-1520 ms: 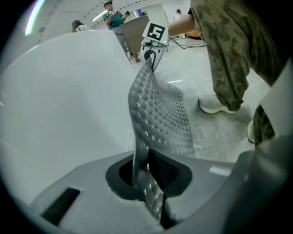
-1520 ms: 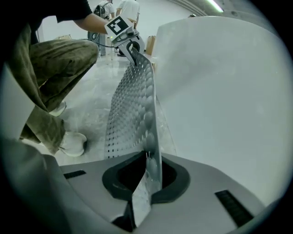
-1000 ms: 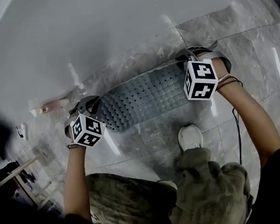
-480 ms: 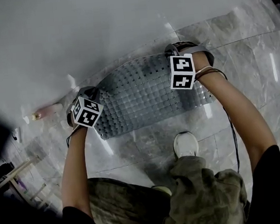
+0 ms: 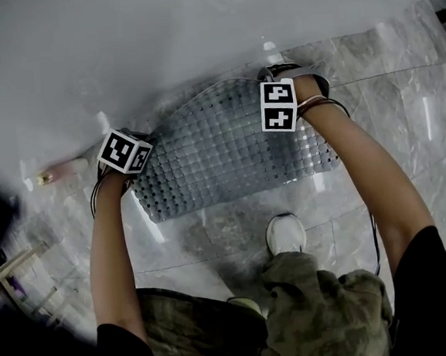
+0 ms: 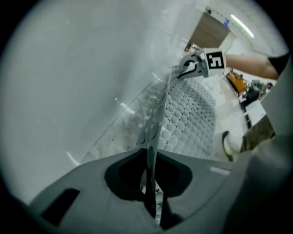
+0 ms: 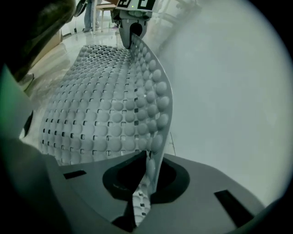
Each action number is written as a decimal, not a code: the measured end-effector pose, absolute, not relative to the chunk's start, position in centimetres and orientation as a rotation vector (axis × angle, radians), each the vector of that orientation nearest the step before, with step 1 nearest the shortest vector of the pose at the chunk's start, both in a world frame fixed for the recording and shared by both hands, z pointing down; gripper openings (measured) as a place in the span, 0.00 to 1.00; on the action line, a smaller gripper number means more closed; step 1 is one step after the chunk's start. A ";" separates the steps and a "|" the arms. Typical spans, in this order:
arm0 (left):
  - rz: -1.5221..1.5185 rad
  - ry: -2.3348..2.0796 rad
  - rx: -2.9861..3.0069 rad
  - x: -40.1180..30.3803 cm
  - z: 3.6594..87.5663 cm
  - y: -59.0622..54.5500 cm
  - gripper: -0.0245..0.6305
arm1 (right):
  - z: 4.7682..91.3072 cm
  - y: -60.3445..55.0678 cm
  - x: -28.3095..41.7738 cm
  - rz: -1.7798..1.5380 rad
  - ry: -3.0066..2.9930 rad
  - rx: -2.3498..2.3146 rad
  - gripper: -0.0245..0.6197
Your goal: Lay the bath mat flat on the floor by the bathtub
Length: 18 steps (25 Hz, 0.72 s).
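Light, rubbery and floppy, the bath mat (image 5: 228, 149) sags between its corners. The left gripper (image 6: 150, 183) pinches its 9 o'clock corner and the right gripper (image 7: 144, 183) its 1 o'clock corner, both beside the bathtub (image 5: 119, 51).

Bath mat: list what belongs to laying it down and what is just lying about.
In the job: bath mat, held at its tub-side edge by the left gripper and right gripper, both shut on it; bathtub; floor.
Lying about: small bottle on the floor by the tub; wooden frame at the lower left.
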State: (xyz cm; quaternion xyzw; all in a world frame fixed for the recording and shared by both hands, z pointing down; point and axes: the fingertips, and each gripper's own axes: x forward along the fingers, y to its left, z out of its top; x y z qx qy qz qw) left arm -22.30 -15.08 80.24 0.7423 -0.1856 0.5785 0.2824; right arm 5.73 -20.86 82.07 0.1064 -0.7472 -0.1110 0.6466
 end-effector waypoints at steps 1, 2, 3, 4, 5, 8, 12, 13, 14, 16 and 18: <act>1.507 -0.467 1.957 -22.2 79.9 -14.7 0.09 | 82.1 -20.8 5.7 -0.230 -1.710 0.229 0.08; 1.489 -0.451 1.949 -22.2 79.9 -14.3 0.09 | 82.2 -20.6 5.7 -0.205 -1.719 0.222 0.08; 1.487 -0.460 1.963 -22.3 80.1 -14.4 0.09 | 82.4 -20.5 5.7 -0.187 -1.720 0.224 0.08; 1.490 -0.496 1.992 -22.6 80.4 -14.8 0.09 | 82.6 -20.5 5.6 -0.187 -1.714 0.232 0.08; 1.502 -0.552 2.024 -22.9 80.7 -15.6 0.09 | 82.7 -20.8 5.5 -0.204 -1.704 0.245 0.08; 1.674 -0.743 2.106 -24.0 81.3 -18.2 0.10 | 82.9 -21.6 5.2 -0.280 -1.685 0.278 0.08; 1.987 -0.905 2.189 -25.7 81.0 -19.5 0.30 | 82.0 -21.7 5.5 -0.294 -1.709 0.318 0.15; 1.983 -0.933 2.209 -26.1 80.7 -19.5 0.34 | 81.4 -22.0 5.6 -0.280 -1.726 0.338 0.28; 1.955 -0.956 2.224 -26.5 80.4 -19.2 0.40 | 80.7 -22.2 5.6 -0.250 -1.750 0.362 0.37; 1.905 -0.986 2.252 -27.4 79.9 -18.5 0.45 | 79.4 -22.4 5.8 -0.175 -1.809 0.438 0.40; 1.914 -1.014 2.284 -28.1 79.3 -17.8 0.47 | 77.7 -22.6 6.5 -0.122 -1.870 0.549 0.41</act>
